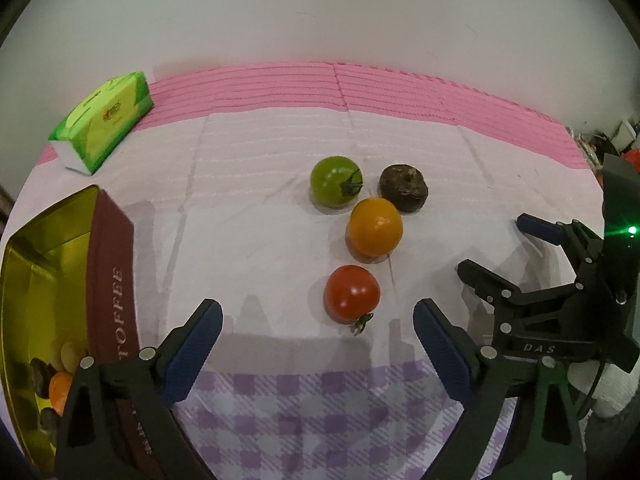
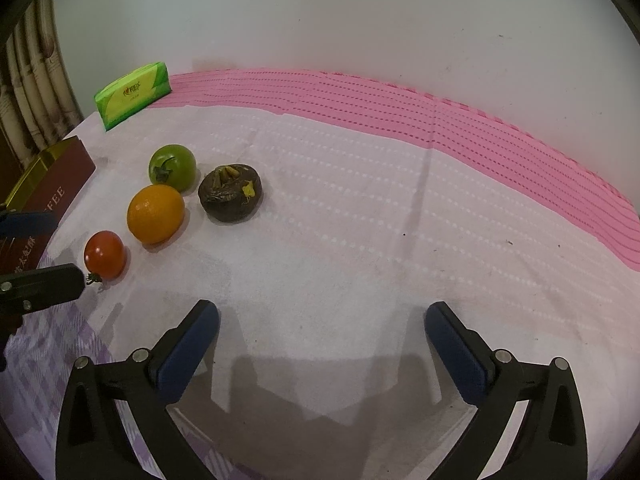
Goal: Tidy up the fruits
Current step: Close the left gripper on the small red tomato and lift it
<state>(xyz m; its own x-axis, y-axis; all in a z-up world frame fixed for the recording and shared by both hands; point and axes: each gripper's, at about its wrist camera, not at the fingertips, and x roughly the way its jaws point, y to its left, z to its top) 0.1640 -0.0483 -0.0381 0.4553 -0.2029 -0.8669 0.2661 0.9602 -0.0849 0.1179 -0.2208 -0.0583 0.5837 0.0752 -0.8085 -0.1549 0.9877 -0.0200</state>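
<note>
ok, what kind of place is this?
Likely a home table against a wall: layered tablecloth, green tissue pack, toffee tin beside loose fruit like the orange.

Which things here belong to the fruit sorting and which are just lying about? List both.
For the job: red tomato, orange, green tomato, dark fruit, tin with fruit already inside, both open grippers.

Lying about: tissue pack, cloth.

A round red tomato (image 1: pixel 351 293) lies between the spread fingers of the left gripper (image 1: pixel 318 320); beyond it sit a round orange fruit (image 1: pixel 374 226), a green tomato (image 1: pixel 336 180) and a dark brown wrinkled fruit (image 1: pixel 403 188). An open gold-lined toffee tin (image 1: pixel 112 264) stands at the tabletop's left edge.
</note>
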